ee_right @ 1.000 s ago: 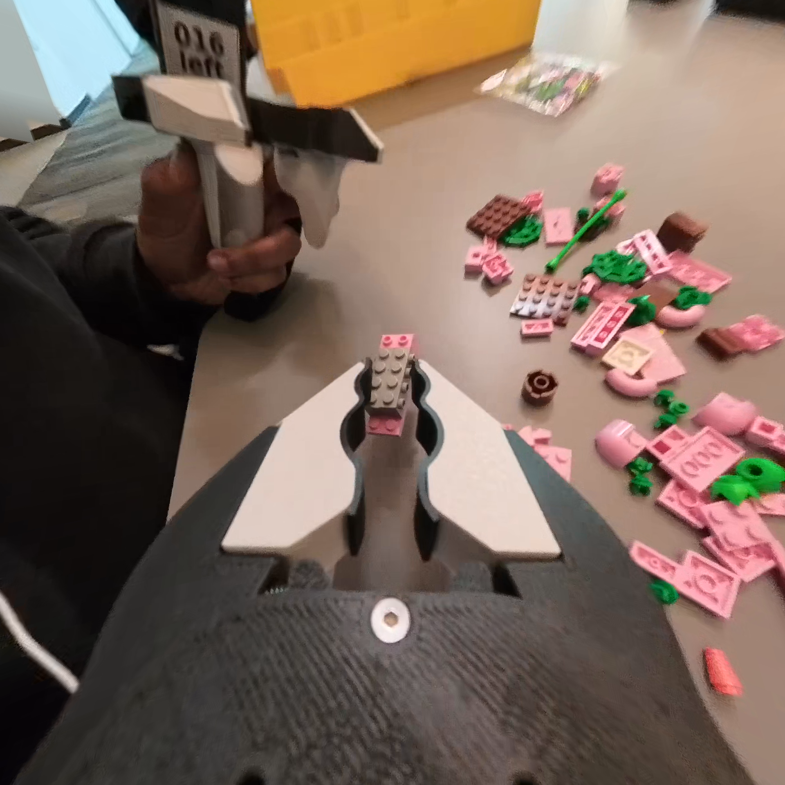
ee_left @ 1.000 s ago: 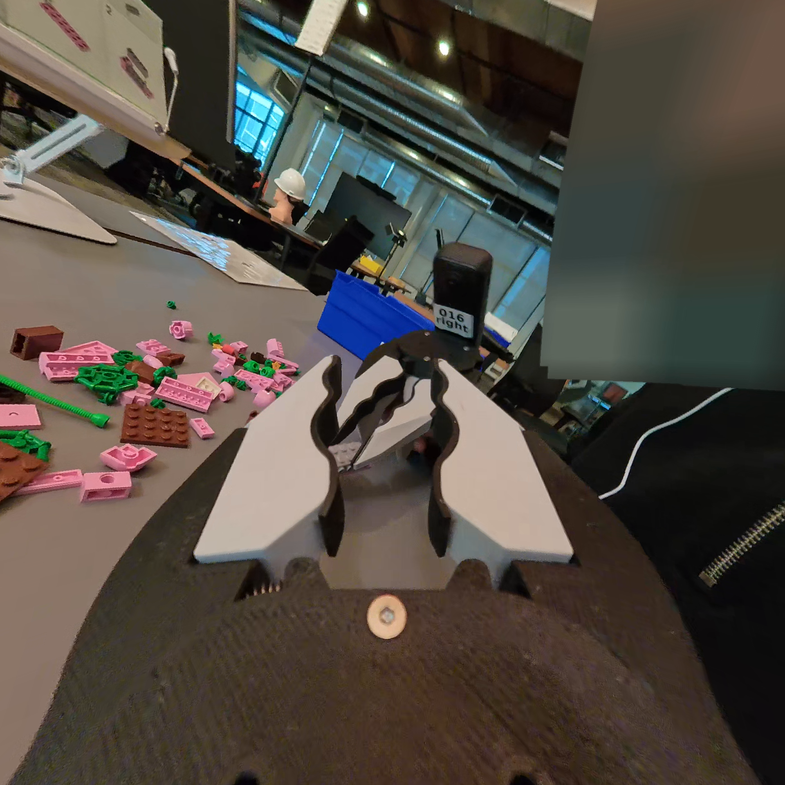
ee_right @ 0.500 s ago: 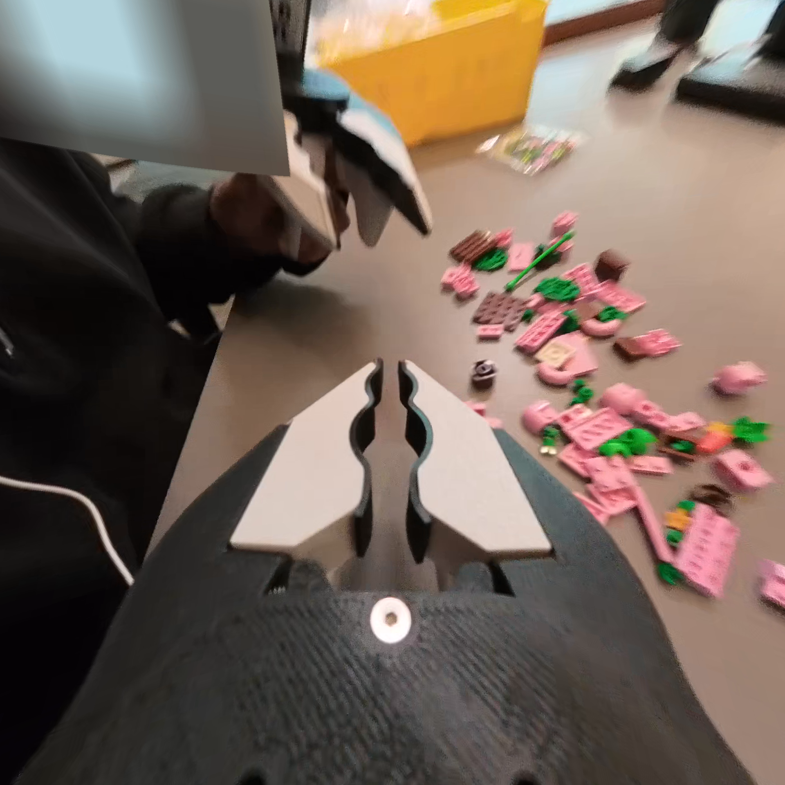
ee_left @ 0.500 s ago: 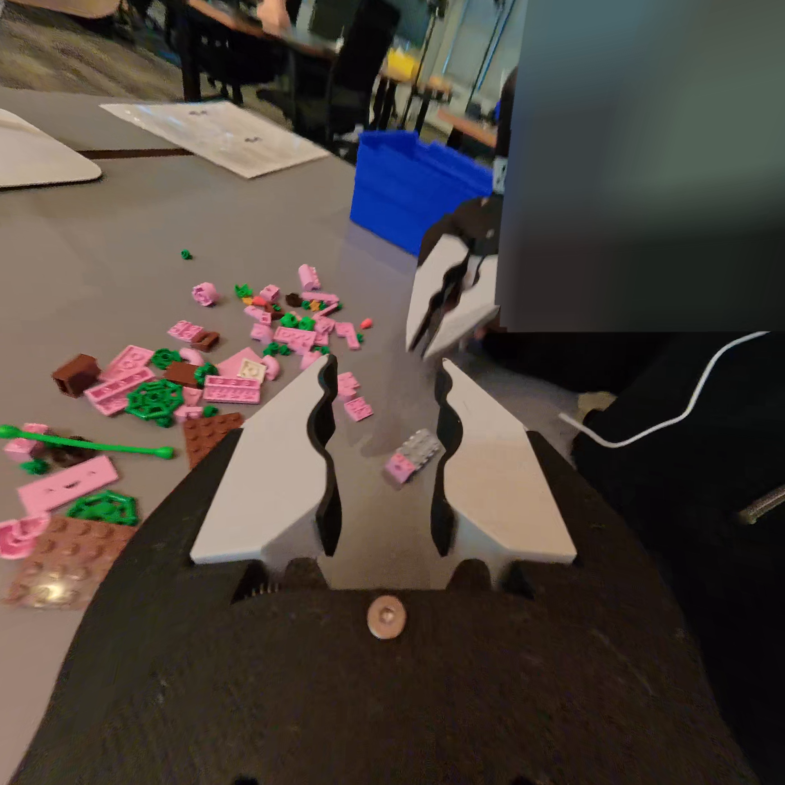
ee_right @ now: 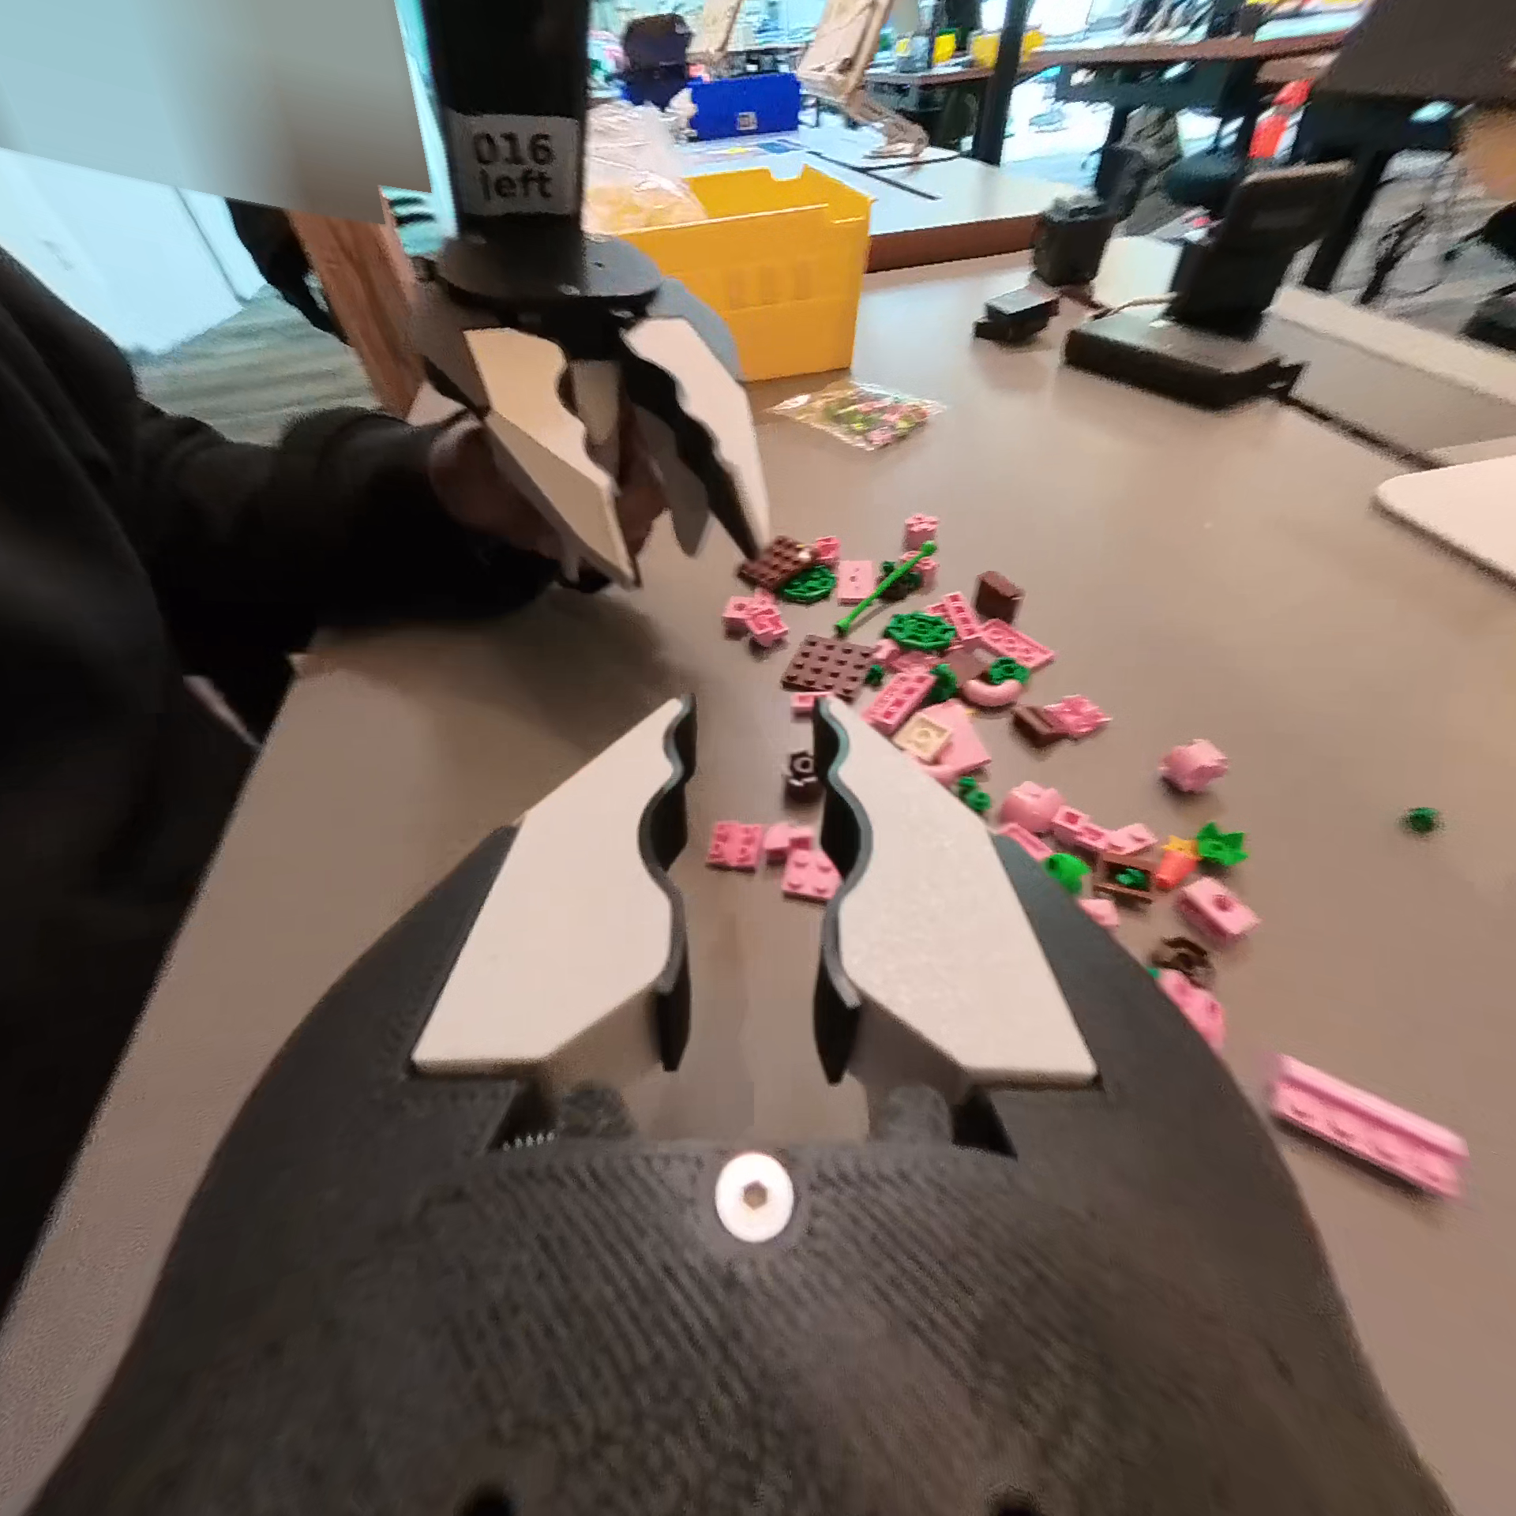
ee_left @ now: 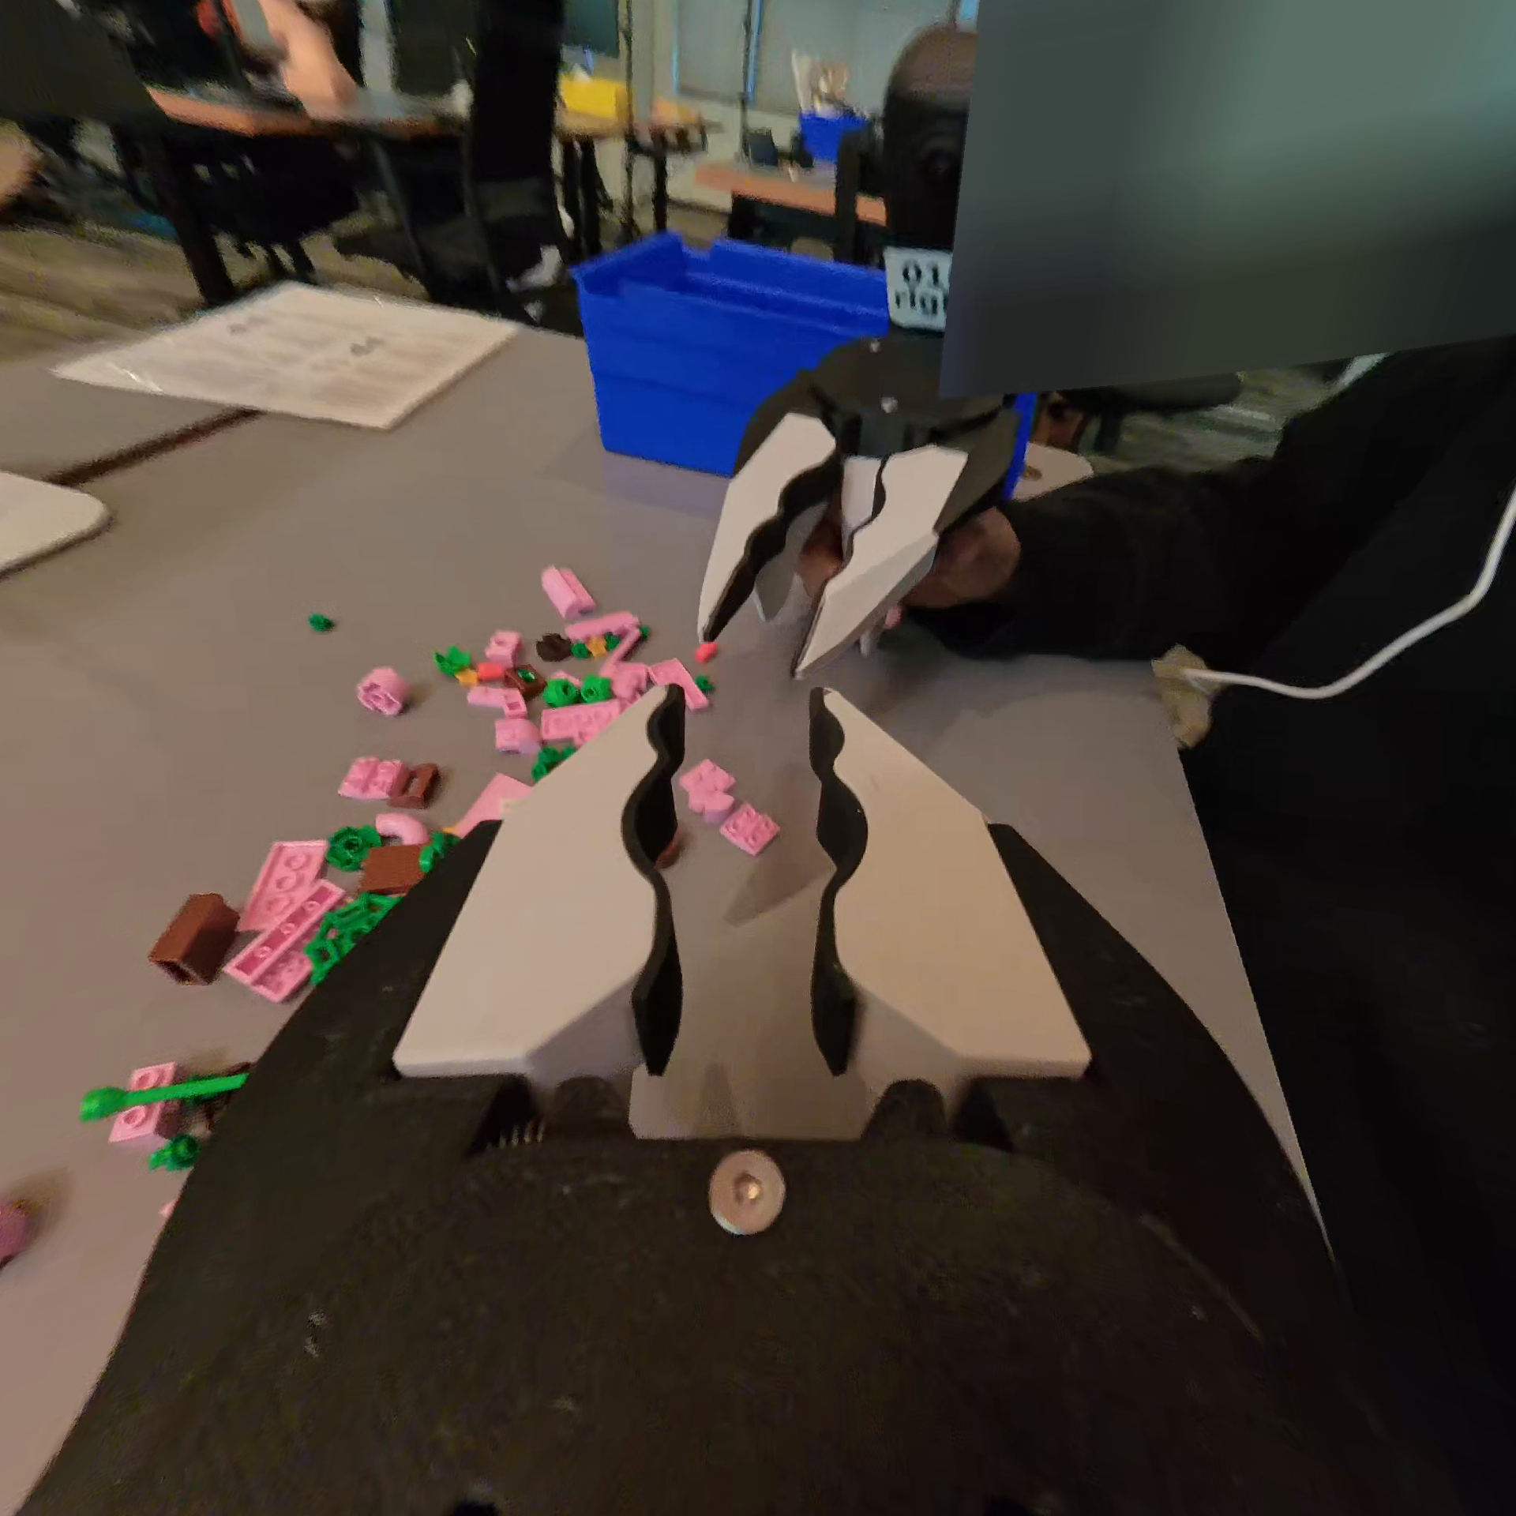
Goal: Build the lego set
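Observation:
Loose pink, green and brown Lego pieces (ee_right: 910,697) lie scattered on the grey table (ee_left: 246,574). My left gripper (ee_left: 746,697) is open and holds nothing. It hovers over a few small pink plates (ee_left: 751,828). It also shows in the right wrist view (ee_right: 689,562), with its jaws apart near a brown plate (ee_right: 775,562). My right gripper (ee_right: 755,710) is open and holds nothing. A small round brown piece (ee_right: 800,775) and pink plates (ee_right: 734,845) lie on the table below its fingers. In the left wrist view the right gripper (ee_left: 751,652) points down at the table, next to a small red piece (ee_left: 705,652).
A blue bin (ee_left: 722,353) and a paper sheet (ee_left: 295,353) stand at the back of the table. A yellow bin (ee_right: 771,279), a bag of pieces (ee_right: 857,410), black stands (ee_right: 1189,344) and a white pad (ee_right: 1460,509) lie beyond the pile. A person's dark sleeves flank the near edge. My hands' fingertips stand some 4 cm from each other. The right tips stand about 7 cm off the small round brown piece (ee_right: 800,775).
A second ago my right gripper held a grey and pink stack. It left the grasp and lay on the table; the jaws nearly shut, then opened again. Both grippers tilted down toward the pile.

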`<state>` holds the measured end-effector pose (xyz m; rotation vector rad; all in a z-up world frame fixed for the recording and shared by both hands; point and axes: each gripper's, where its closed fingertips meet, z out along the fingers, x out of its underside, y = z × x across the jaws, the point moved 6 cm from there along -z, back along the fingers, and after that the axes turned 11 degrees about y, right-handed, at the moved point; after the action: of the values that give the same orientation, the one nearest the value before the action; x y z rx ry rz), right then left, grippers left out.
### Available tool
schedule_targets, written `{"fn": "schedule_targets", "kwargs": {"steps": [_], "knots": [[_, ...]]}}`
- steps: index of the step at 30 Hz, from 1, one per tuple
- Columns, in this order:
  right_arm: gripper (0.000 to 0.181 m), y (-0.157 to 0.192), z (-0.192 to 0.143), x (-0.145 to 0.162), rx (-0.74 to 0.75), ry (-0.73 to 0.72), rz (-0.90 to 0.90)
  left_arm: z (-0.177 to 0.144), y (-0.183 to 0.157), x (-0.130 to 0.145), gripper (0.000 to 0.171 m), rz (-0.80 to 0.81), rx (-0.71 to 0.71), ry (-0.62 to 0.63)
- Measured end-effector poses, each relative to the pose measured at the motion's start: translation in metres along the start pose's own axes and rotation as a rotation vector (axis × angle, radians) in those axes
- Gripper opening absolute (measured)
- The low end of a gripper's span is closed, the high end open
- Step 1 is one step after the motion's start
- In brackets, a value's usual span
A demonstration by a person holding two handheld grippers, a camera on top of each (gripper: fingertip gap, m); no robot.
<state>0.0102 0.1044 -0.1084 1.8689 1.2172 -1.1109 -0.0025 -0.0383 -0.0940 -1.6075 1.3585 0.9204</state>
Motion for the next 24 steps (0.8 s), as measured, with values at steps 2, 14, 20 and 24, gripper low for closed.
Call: {"fn": "schedule_targets", "kwargs": {"steps": [2, 14, 20, 24], "knots": [[0.027, -0.007, -0.001, 0.002, 0.072, 0.024, -0.036, -0.009, -0.001, -0.009, 0.027, -0.006, -0.017, -0.074], [0.031, -0.038, -0.034, 0.005, 0.275, -0.055, -0.004, -0.014, -0.014, -0.021, 0.033, -0.123, 0.169, -0.205], [0.030, -0.042, -0.044, 0.004, 0.311, -0.087, 0.010, -0.007, -0.016, -0.019, 0.035, -0.086, 0.108, -0.156], [0.028, -0.041, -0.045, 0.003, 0.324, -0.092, -0.003, -0.007, -0.012, -0.016, 0.035, -0.082, 0.068, -0.140]]}}
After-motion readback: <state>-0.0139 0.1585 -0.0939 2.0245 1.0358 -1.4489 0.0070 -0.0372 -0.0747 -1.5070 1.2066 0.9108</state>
